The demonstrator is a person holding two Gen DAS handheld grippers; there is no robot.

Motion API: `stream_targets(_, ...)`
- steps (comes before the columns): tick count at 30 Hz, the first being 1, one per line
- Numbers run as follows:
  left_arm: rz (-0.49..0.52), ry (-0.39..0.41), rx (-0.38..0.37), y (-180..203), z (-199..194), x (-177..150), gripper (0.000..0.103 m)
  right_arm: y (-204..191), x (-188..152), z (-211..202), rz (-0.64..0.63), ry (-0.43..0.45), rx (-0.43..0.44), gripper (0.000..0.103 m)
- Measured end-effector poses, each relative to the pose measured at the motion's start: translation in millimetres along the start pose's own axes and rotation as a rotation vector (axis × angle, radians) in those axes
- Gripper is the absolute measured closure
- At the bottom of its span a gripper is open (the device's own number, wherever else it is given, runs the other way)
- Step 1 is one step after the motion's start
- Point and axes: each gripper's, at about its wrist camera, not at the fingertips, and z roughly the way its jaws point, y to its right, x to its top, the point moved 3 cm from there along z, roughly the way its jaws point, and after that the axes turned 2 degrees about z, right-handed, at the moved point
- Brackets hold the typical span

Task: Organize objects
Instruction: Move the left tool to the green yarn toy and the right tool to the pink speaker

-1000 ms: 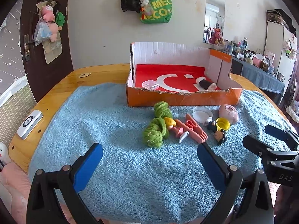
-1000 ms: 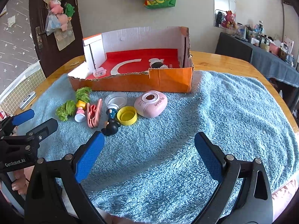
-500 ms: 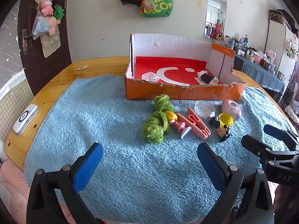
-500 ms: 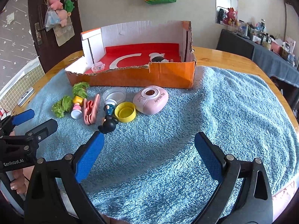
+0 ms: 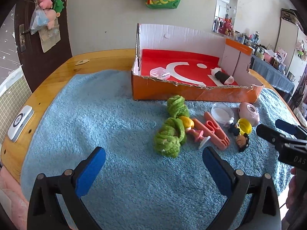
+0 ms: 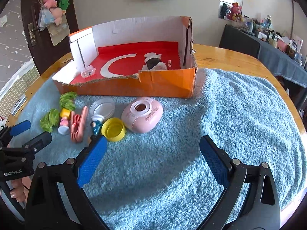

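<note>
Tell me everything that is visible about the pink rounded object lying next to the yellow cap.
The pink rounded object is a smooth, glossy, pebble-shaped case, likely plastic. Its upper face has a paler raised ring around a dark round hole, with small writing beside it that is too small to read. It lies tilted on the blue towel, just in front of the orange box. The yellow cap sits close against its left side. Neither set of tongs touches it.

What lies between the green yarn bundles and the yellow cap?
In the left wrist view: between green yarn bundles and yellow cap lie a blonde doll and pink clip.
</note>
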Motion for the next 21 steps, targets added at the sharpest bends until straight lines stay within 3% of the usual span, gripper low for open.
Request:
stream_targets(7,0.009,-0.032,-0.015,-6.8,13.8,8.0,0.004,2.7,17.7,15.0,0.021,-0.026,0.005,0.004)
stream_targets(11,0.017,-0.059,-0.021,-9.4,22.4,9.3,0.014,-0.3,23.9,23.6,0.009,-0.044,-0.007,0.004)
stream_targets(17,0.035,-0.053,-0.029,-8.0,26.2,13.0,0.021,-6.0,28.2,36.9,-0.028,-0.079,-0.046,0.005)
stream_targets(21,0.056,-0.047,-0.040,-4.1,26.1,14.7,0.033,-6.4,28.7,42.6,-0.028,-0.091,-0.044,0.005)
